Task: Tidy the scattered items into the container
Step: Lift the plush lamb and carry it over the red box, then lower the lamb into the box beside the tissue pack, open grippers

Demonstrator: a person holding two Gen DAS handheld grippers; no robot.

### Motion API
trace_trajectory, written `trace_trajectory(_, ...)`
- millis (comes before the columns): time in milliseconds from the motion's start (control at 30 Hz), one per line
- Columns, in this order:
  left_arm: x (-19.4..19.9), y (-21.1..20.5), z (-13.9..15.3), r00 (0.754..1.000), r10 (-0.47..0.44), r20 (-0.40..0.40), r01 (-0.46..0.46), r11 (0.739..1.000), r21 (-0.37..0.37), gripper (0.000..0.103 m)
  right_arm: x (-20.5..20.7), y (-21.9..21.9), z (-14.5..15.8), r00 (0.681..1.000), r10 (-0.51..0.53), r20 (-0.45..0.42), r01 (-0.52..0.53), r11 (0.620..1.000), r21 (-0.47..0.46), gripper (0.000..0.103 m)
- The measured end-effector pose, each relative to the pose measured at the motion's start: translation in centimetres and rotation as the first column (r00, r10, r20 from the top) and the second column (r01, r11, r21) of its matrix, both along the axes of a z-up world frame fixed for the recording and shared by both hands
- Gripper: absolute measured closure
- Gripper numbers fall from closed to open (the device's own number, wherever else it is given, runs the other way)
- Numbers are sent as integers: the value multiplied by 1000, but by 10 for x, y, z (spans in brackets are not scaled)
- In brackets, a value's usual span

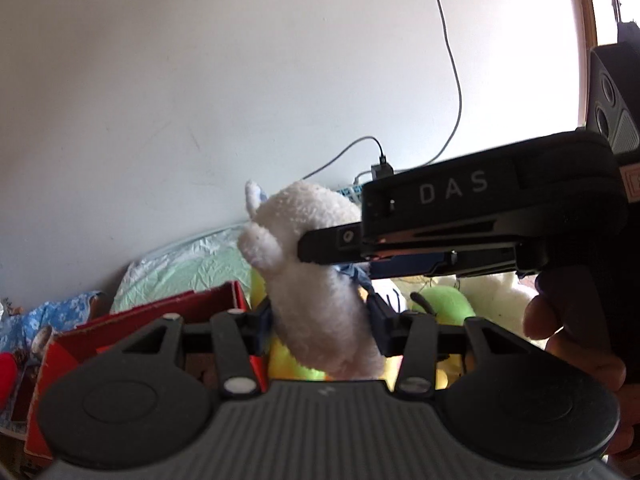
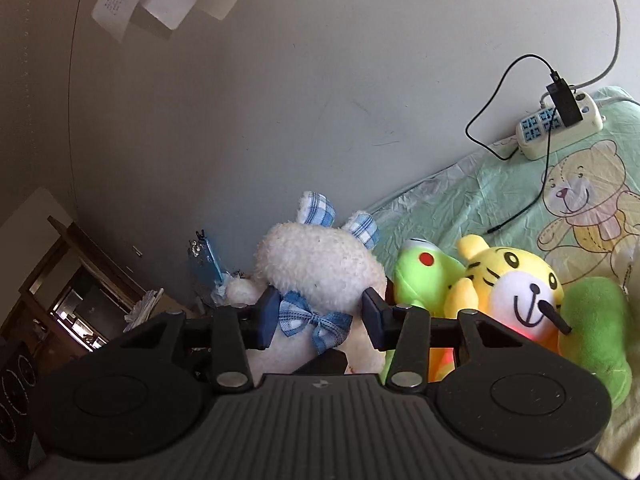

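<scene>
A white plush bear [image 1: 316, 280] with blue checked ears and a blue bow [image 2: 316, 324] is held up off the bed by both grippers. My left gripper [image 1: 320, 324] is shut on its body, a pad pressing in from each side. My right gripper [image 2: 320, 318] is shut on its neck at the bow. In the left wrist view the right gripper [image 1: 340, 256] reaches in from the right and clamps the bear just under its head. A red cardboard box [image 1: 160, 312] lies low on the left, behind the left gripper's fingers; its inside is hidden.
A green frog plush [image 2: 424, 276], a yellow tiger plush [image 2: 512, 280] and another green plush [image 2: 596, 320] lie on the green bear-print sheet [image 2: 500, 192]. A power strip [image 2: 560, 128] with cables sits by the wall. A person's hand [image 1: 560, 320] holds the right gripper.
</scene>
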State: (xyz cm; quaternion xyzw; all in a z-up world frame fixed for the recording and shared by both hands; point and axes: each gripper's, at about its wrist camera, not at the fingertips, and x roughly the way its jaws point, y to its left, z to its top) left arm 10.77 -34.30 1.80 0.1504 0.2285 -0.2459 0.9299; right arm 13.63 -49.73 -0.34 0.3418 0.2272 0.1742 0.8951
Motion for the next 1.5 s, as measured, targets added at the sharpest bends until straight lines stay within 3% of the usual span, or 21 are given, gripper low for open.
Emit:
trace_trajectory(133, 7, 44, 16, 1000, 18, 10, -17, 999, -42, 56, 13, 46, 7, 999, 45, 16, -44, 999, -23, 56)
trace_trajectory(267, 19, 93, 13, 997, 77, 11, -76, 997, -27, 55, 33, 103, 4, 995, 104, -2, -104, 993, -51, 56)
trace_trajectory(400, 37, 145, 5, 990, 136, -36, -136, 991, -17, 55, 54, 152, -8, 988, 146, -54, -149, 987, -58, 56)
trace_trajectory(567, 61, 191, -16, 980, 145, -133, -148, 989, -17, 55, 67, 186, -27, 979, 140, -151, -154, 984, -87, 56)
trace_trajectory(800, 82, 216, -39, 979, 110, -172, -107, 994, 26, 54, 78, 211, -37, 971, 99, -218, -123, 987, -100, 57)
trace_trajectory(867, 91, 222, -43, 978, 112, -178, -107, 994, 38, 49, 89, 224, -43, 966, 89, -243, -121, 986, -118, 57)
trace_trajectory(967, 103, 233, -51, 971, 137, -195, -126, 990, 65, 47, 105, 241, -54, 956, 84, -280, -126, 983, -135, 62)
trace_trajectory(1033, 109, 241, -55, 967, 158, -201, -144, 986, 83, 47, 115, 250, -62, 947, 89, -308, -136, 981, -135, 73)
trace_trajectory(1233, 120, 254, -60, 962, 197, -187, -177, 977, 120, 52, 130, 266, -74, 923, 159, -350, -192, 980, -60, 73)
trace_trajectory(1367, 126, 264, -61, 959, 197, -201, -179, 978, 107, 46, 129, 271, -73, 924, 157, -350, -202, 975, -94, 71)
trace_trajectory(1500, 124, 267, -67, 961, 173, -215, -153, 982, 107, 43, 128, 262, -72, 920, 146, -363, -183, 981, -68, 66)
